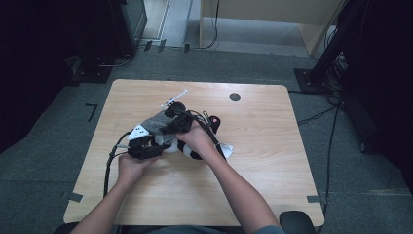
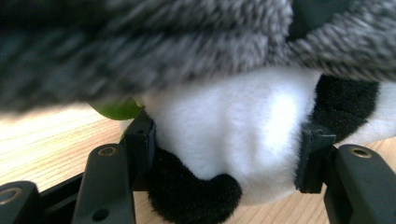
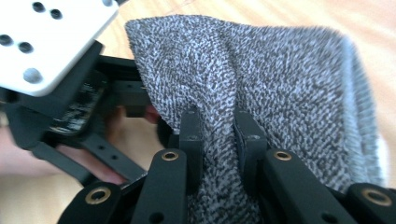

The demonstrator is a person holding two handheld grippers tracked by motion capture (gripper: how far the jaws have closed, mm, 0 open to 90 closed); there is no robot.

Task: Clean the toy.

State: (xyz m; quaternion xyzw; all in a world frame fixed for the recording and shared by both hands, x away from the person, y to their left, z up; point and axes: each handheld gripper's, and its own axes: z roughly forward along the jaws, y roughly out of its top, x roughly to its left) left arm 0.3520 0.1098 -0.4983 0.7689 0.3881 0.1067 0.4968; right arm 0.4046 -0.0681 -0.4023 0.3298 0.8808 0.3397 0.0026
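Observation:
A black and white plush toy (image 1: 189, 150) lies at the middle of the wooden table (image 1: 263, 161), partly under a grey knitted cloth (image 1: 157, 122). In the left gripper view, my left gripper (image 2: 226, 154) has its pads pressed on both sides of the toy's white belly (image 2: 233, 121), with a black plush part below. My left gripper (image 1: 145, 147) sits at the toy's left end. My right gripper (image 3: 218, 135) is shut on a fold of the grey cloth (image 3: 280, 79) and holds it over the toy. In the high view my right gripper (image 1: 175, 121) is above the toy.
A small dark red and black object (image 1: 214, 120) lies just right of the hands. A black round grommet (image 1: 234, 96) sits near the table's far edge. Something green (image 2: 116, 109) peeks out under the cloth. Cables and dark stands surround the table on the floor.

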